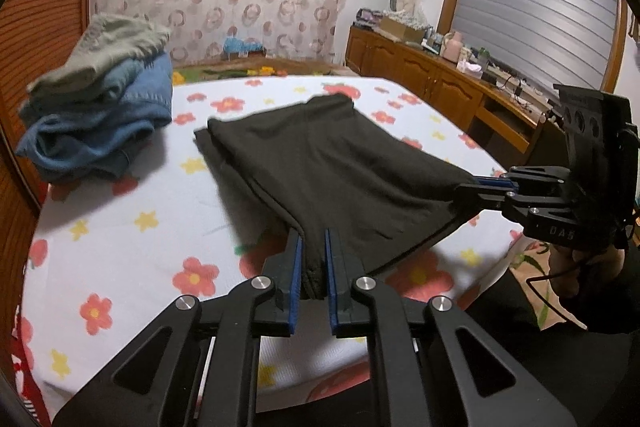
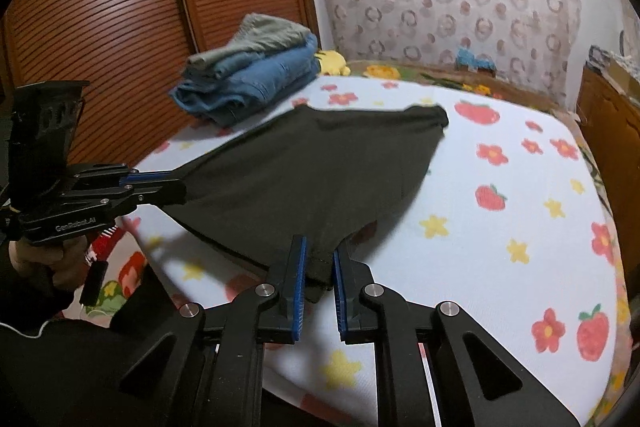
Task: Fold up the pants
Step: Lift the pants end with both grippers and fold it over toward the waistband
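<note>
Between the blue pads of the left gripper [image 1: 313,259], a bunched corner of the black pants [image 1: 320,163] is pinched tight. The right gripper [image 2: 320,263] clamps the other near corner the same way. The cloth lifts from both grips toward 12 o'clock, its far end resting on the flowered bed [image 2: 500,227]. 1 stack of folded clothes [image 1: 100,115] sits at 10 o'clock.

Dim, warm indoor light, soft shadows, slight motion blur, and heavy fisheye bending with dark corners.
</note>
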A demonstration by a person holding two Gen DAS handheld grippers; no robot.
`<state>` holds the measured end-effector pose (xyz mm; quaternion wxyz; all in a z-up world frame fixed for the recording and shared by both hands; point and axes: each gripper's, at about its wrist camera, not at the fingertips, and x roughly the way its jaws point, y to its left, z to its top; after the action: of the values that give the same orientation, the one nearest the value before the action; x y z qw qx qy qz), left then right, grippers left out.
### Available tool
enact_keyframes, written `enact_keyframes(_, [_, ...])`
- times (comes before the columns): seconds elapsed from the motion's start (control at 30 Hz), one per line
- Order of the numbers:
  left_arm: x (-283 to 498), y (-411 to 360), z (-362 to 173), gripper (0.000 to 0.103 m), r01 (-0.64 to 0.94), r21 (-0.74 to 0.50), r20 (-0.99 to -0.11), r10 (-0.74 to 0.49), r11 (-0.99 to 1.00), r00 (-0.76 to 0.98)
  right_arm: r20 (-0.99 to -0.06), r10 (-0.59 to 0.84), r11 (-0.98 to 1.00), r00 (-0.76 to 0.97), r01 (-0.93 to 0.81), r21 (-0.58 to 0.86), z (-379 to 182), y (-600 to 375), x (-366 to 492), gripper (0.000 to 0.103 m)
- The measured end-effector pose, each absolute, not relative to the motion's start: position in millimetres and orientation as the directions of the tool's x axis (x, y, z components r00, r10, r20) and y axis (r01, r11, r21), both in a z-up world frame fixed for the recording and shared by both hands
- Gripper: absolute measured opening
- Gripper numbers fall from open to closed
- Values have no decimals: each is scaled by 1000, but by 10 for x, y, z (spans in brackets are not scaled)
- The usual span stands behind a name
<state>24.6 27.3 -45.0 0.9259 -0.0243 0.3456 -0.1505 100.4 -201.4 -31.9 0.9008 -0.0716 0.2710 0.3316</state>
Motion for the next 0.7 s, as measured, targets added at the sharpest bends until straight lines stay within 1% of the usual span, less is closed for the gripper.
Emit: enact_keyframes(0.7, [65, 329, 74, 11, 279, -124, -516, -302, 952, 802, -426, 610, 748, 668, -664, 30, -3, -2137, 686, 12])
